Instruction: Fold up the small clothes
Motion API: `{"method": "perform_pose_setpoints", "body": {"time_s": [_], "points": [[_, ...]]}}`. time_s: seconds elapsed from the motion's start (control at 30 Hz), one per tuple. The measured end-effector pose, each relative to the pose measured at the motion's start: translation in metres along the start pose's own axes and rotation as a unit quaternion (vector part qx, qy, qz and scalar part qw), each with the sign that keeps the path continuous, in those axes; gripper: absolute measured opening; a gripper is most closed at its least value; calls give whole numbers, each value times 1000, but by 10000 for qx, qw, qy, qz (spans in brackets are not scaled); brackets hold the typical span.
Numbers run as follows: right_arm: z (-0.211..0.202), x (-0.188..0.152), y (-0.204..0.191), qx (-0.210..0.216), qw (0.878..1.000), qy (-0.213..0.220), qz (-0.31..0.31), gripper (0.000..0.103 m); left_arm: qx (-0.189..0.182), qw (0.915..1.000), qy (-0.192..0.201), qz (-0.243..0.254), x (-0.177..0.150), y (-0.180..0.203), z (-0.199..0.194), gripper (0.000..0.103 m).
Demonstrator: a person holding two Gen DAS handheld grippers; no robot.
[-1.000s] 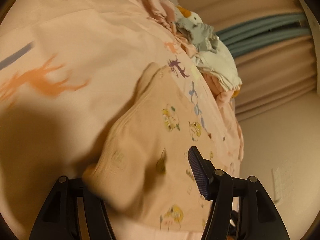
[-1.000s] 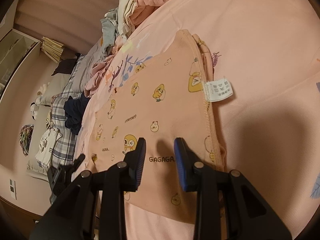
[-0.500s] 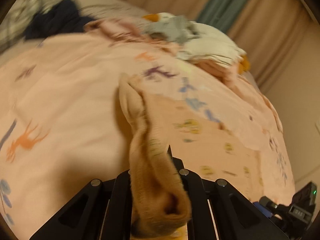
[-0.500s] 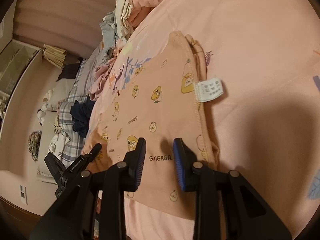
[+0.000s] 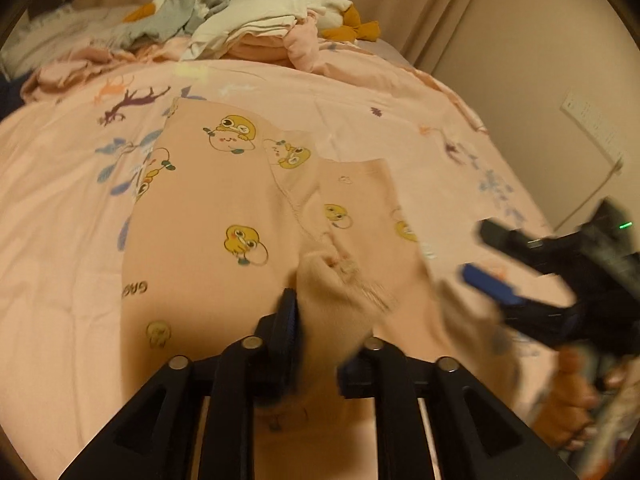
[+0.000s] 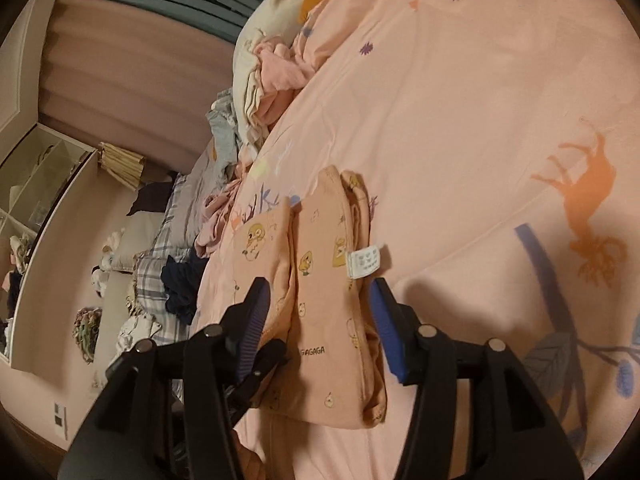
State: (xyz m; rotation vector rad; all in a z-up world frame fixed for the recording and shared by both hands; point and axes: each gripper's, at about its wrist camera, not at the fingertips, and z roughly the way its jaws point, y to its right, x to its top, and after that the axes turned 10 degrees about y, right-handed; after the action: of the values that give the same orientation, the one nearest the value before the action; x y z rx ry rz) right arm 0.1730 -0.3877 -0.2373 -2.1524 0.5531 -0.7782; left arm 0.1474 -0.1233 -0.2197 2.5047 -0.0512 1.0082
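In the left wrist view, the left gripper (image 5: 320, 320) is pinching a bunched edge of the small peach duck-print garment (image 5: 224, 208) at lower centre; carrying it flat across would keep the fold square. In the right wrist view, the right gripper (image 6: 320, 320) is hovering wide open over the garment, which is lying on the pink animal-print bedsheet (image 6: 480, 128), unfolded clothes heaped (image 6: 260, 80) upper left by curtains

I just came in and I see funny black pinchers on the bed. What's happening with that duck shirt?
Someone is folding a small peach cotton garment printed with yellow ducks on the pink animal-print bedsheet. The left hand-held gripper is pinching a bunched edge of the cloth and has laid one side over the middle. The right hand-held gripper is open, hovering over the garment near its white care label. A pile of unfolded clothes waits at the far end.
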Motion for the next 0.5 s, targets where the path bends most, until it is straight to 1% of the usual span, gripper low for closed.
{"method": "perform_pose_setpoints", "body": {"time_s": [0.03,0.07,0.1,0.17,0.23,0.33,0.4,0.43,0.5], "points": [[4,-1,0,141,9998,-99,49,53,-58,10000,-32,-61,3,0,-2,38],[12,-2,-2,342,9991,-237,90,54,-135,9997,-60,-173,5,-3,-10,46],[17,-3,-4,439,9984,-331,110,54,-171,9994,-49,-300,5,-7,-18,56],[27,-6,-8,526,9975,-448,161,55,-225,9990,37,-395,2,-9,-30,56],[35,-9,-14,601,9967,-533,132,56,-199,9995,86,-239,-2,-8,-40,56],[53,-13,-22,510,9959,-746,58,56,122,9999,77,12,-10,-12,-43,57],[67,-15,-27,450,9948,-916,-6,56,322,9995,-41,45,-18,-22,-38,57],[75,-16,-30,403,9940,-1013,-60,56,343,9993,-164,-37,-23,-29,-34,57],[89,-17,-35,223,9926,-1174,-231,56,294,9989,-267,-234,-28,-40,-32,56]]}}
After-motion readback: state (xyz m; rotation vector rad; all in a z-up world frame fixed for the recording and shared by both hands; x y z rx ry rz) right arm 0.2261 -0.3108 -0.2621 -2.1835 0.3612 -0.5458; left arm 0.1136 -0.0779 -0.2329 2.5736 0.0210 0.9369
